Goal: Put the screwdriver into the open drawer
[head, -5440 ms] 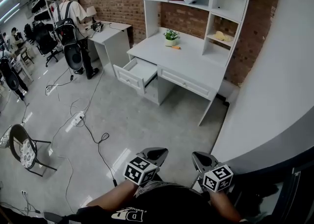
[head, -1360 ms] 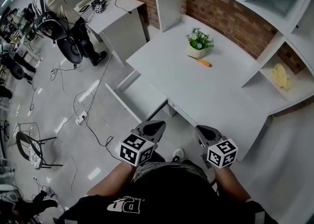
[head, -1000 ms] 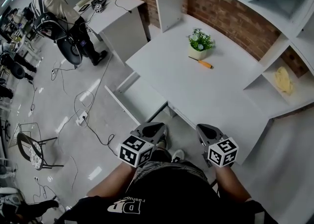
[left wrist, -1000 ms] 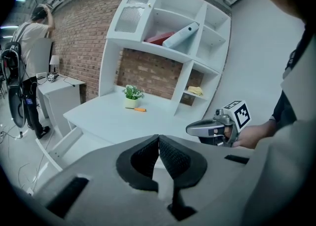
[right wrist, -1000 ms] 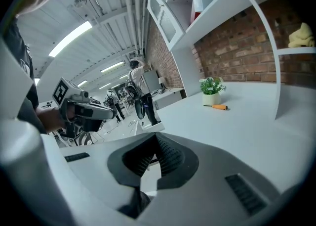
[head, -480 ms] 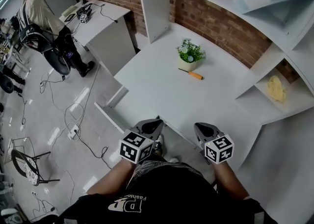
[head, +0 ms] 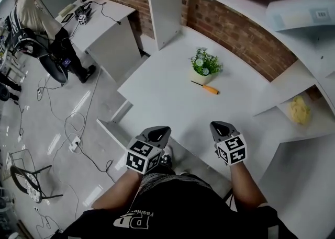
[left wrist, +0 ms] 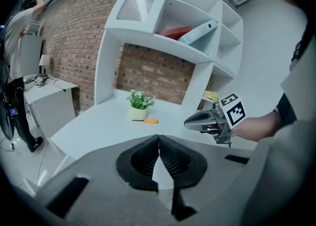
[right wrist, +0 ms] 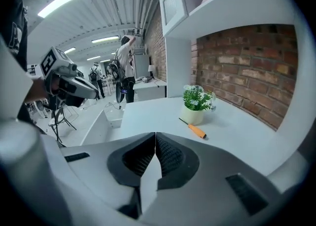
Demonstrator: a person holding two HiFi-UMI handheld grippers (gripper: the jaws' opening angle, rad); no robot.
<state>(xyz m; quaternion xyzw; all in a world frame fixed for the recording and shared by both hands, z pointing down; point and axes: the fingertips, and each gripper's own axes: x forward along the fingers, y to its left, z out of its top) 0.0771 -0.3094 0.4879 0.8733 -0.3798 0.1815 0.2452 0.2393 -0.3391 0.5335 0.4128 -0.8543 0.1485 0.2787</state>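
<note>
Lying flat on the white worktop (head: 162, 94), the screwdriver (head: 207, 88) sits just in front of a small potted plant (head: 205, 67), so close to the pot that I cannot tell whether its shaft touches the base. It has a short orange handle of rounded section and a thin dark shaft. The open drawer (head: 112, 133) it must reach hangs out below the worktop's near-left corner, well apart from the tool. Both grippers hover low over the near edge, far short of the screwdriver. The left gripper (head: 157, 129) has its jaws pressed together with nothing between them, and the right gripper (head: 220, 126) is likewise closed and empty. The first risk, as I judge it, is reaching in with closed jaws and simply pushing the tool. The handle looks round enough to roll on so smooth a painted surface, either under the plant's leaves or off towards the brick wall (head: 235, 29). A second risk is the pot itself: it looks light and narrow-based, and a jaw coming in from the handle side could nudge or tip it. A grip on the slim metal shaft instead of the fatter handle would likely let the tool pivot or slip on the way to the drawer. The gripper pads are black and finely ribbed, which should bite well on the handle. The pot is pale and smooth, topped with green leaves and tiny whitish flowers.
</note>
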